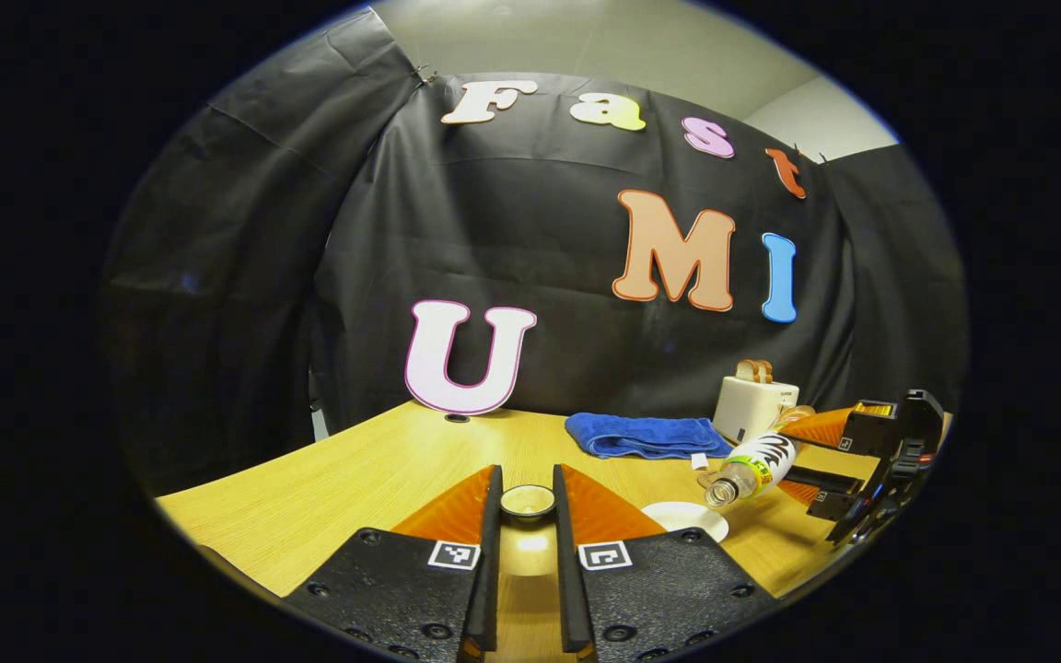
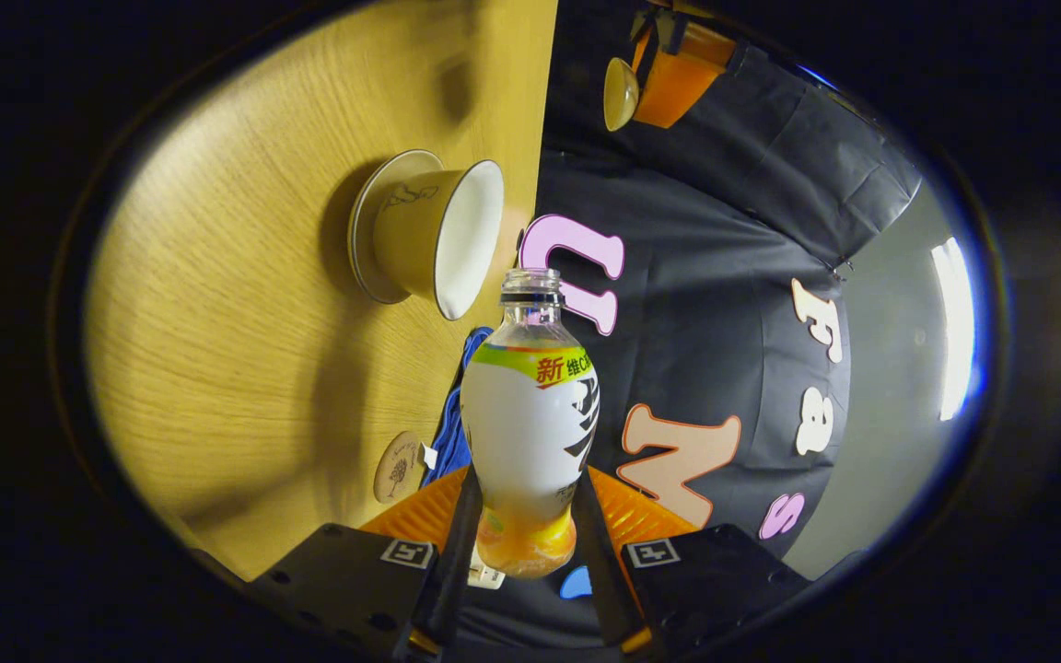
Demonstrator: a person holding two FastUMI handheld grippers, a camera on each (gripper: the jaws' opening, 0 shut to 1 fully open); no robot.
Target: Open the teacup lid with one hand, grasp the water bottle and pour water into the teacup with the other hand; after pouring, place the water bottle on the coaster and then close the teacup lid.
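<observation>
My left gripper (image 1: 527, 488) is shut on the small round teacup lid (image 1: 528, 502), held just above the wooden table (image 1: 309, 497). To its right, my right gripper (image 1: 807, 459) holds the uncapped water bottle (image 1: 756, 465) tilted, its mouth close above the white rim of the teacup (image 1: 683, 518). In the right gripper view the gripper (image 2: 528, 479) is shut on the bottle (image 2: 530, 414), whose mouth points at the open teacup (image 2: 438, 235) on its saucer. The round coaster (image 2: 399, 467) lies on the table beside the bottle. Farther off, the left gripper (image 2: 669, 74) holds the lid (image 2: 620, 92).
A folded blue towel (image 1: 646, 435) lies at the back of the table. Next to it a white toaster (image 1: 752, 405) stands with bread in its slots. The black cloth wall closes off the table's far side.
</observation>
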